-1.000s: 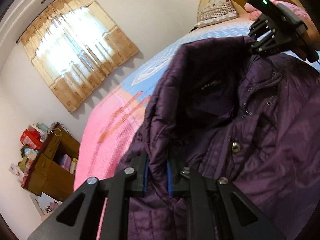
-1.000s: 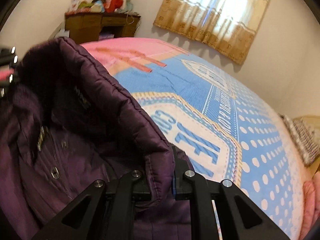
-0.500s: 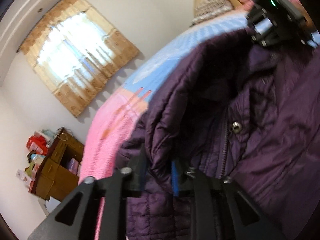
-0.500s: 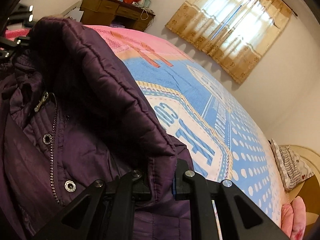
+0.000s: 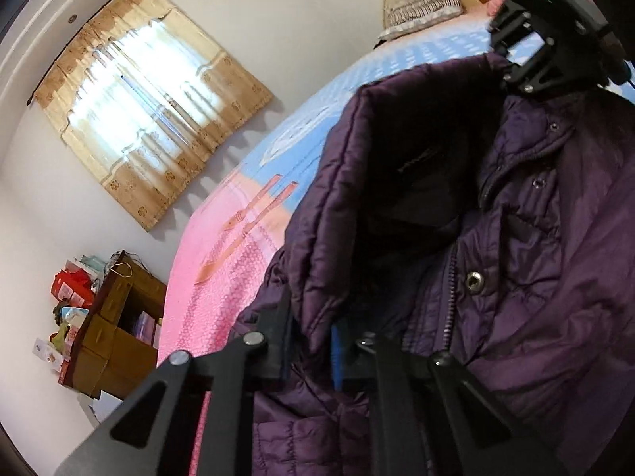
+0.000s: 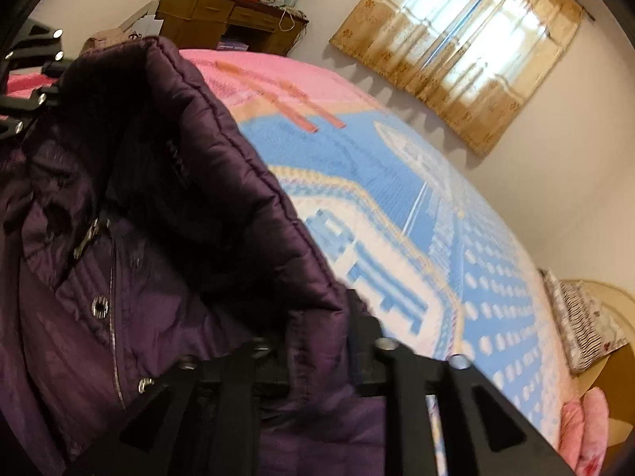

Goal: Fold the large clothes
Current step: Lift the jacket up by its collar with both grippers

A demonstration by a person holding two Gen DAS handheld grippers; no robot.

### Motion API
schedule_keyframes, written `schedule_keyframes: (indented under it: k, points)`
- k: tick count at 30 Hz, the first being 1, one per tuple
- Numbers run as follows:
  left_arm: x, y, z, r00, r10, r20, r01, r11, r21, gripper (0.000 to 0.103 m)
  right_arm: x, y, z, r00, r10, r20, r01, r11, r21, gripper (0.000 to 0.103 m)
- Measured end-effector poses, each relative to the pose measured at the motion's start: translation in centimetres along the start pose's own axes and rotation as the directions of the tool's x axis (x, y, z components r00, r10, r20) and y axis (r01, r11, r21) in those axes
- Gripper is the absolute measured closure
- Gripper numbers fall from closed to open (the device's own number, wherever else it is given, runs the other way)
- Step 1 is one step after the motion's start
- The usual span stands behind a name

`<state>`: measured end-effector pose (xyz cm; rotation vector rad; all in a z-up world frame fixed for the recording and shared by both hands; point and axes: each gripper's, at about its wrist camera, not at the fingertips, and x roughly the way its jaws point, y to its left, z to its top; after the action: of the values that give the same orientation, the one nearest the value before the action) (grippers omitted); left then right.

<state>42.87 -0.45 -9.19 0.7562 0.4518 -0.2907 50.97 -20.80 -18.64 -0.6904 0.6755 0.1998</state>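
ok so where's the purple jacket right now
The purple jacket hangs above the bed, pinched at its collar by the left tongs and the right tongs.

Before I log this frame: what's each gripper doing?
Left gripper: closed on the purple jacket.
Right gripper: closed on the same jacket.

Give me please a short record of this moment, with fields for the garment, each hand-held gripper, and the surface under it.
garment: purple quilted jacket, held up by its collar, front open
left hand-held gripper: shut on jacket collar edge
right hand-held gripper: shut on jacket collar edge
surface: bed with pink and blue cover, behind the jacket
background: window curtain, wooden desk
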Motion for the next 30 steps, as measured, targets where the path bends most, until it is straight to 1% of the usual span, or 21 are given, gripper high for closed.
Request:
schedule_keyframes:
  k: [1,2,3,5,7,8,9,10,11,14,18,19,22,26,30]
  points:
    - [-0.2,-0.1,-0.1,1.0,0.002,0.002,-0.002,1.0,0.005,0.088,0.0,0.1,0.5,1.0,-0.005,0.012,0.005,1.0,-0.01,0.054]
    - [-0.3,-0.3,-0.3,1.0,0.002,0.003,-0.002,1.0,0.014,0.089,-0.1,0.2,1.1,1.0,-0.013,0.029,0.014,1.0,-0.024,0.045]
    - [-0.6,-0.7,-0.4,1.0,0.008,0.007,-0.008,1.0,0.026,0.089,-0.2,0.5,1.7,0.999,-0.018,0.04,0.02,0.999,-0.046,0.042]
    - [-0.9,-1.2,-0.6,1.0,0.016,0.011,-0.016,0.999,0.042,0.089,0.1,1.1,2.6,0.998,-0.038,0.044,0.042,0.995,-0.09,0.042]
    - [-1.0,-1.5,-0.5,1.0,0.021,0.018,-0.022,0.998,0.058,0.089,0.3,1.7,3.3,0.999,-0.007,0.048,0.013,0.992,-0.127,0.042]
    - [-1.2,-1.9,-0.5,0.999,0.026,0.022,-0.027,0.997,0.067,0.089,0.6,2.0,3.5,1.0,0.001,0.03,0.003,0.99,-0.144,0.042]
    - [-1.4,-2.2,-0.5,0.999,0.029,0.027,-0.031,0.997,0.074,0.089,0.9,2.2,3.5,1.0,-0.016,0.018,0.019,0.987,-0.157,0.058]
    - [-1.5,-2.3,-0.6,0.999,0.034,0.028,-0.036,0.996,0.08,0.089,1.1,2.3,3.3,1.0,-0.018,0.005,0.019,0.986,-0.165,0.076]
    - [-1.7,-2.4,-0.6,0.999,0.042,0.029,-0.044,0.995,0.088,0.089,1.1,2.2,3.1,1.0,-0.018,0.002,0.018,0.986,-0.163,0.091]
    - [-2.4,-2.7,-1.3,0.998,0.053,0.038,-0.057,0.992,0.111,0.089,0.2,2.1,1.8,1.0,-0.004,0.027,0.008,0.987,-0.163,0.092]
    - [-3.2,-3.2,-2.7,0.998,0.051,0.04,-0.057,0.986,0.156,0.089,-0.8,3.5,-0.1,0.999,0.004,0.041,0.005,0.977,-0.215,0.093]
    - [-3.4,-3.4,-2.9,0.998,0.061,0.002,-0.06,0.986,0.154,0.089,-0.8,3.8,-0.1,0.999,0.003,0.038,0.006,0.975,-0.224,0.093]
    - [-4.0,-4.3,-3.3,0.997,0.075,0.009,-0.075,0.978,0.195,0.089,-1.0,4.8,-1.1,0.999,-0.01,0.037,0.019,0.966,-0.257,0.094]
    - [-5.1,-5.4,-3.4,0.995,0.094,0.016,-0.095,0.966,0.242,0.089,-0.9,5.1,-1.5,1.0,0.004,0.023,0.002,0.968,-0.252,0.094]
    - [-5.9,-6.0,-3.8,0.995,0.099,0.012,-0.099,0.956,0.275,0.089,-0.3,6.1,-2.0,1.0,-0.004,-0.003,0.003,0.952,-0.306,0.094]
